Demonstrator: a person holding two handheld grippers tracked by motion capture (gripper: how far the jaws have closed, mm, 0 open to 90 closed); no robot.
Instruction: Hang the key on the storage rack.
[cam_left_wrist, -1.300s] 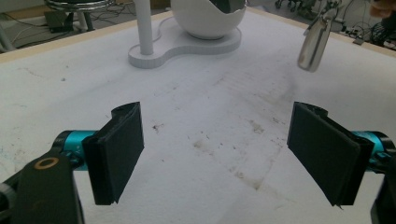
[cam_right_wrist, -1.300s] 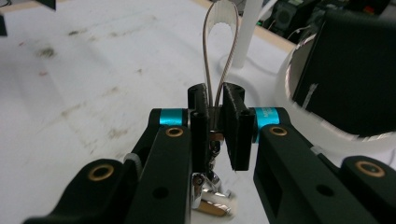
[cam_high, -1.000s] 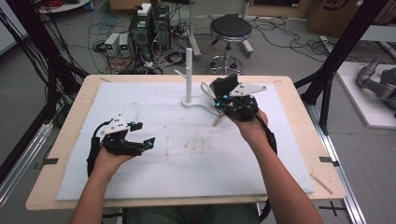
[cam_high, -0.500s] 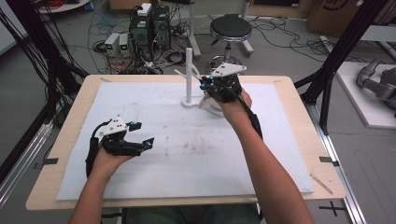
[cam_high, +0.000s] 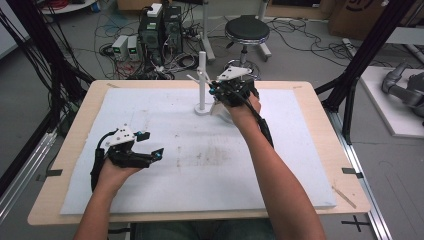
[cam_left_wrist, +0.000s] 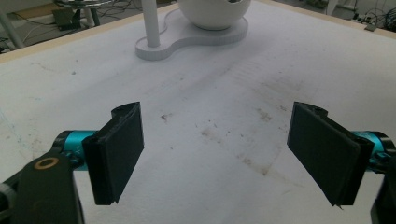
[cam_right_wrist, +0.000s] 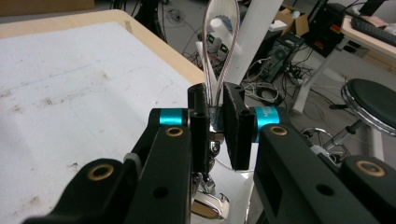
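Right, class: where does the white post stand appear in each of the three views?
High view: white post stand at the far middle of the stained white mat.
Left gripper view: top edge, left of centre, post cropped.
Right gripper view: upper right, slanting behind the wire loop in the right claw.
Shared landmark: the mat.

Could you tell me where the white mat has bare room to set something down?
The mat is bare between the left gripper and the right forearm, and along its right edge. It is crowded at the far middle, around the white stand and right gripper.
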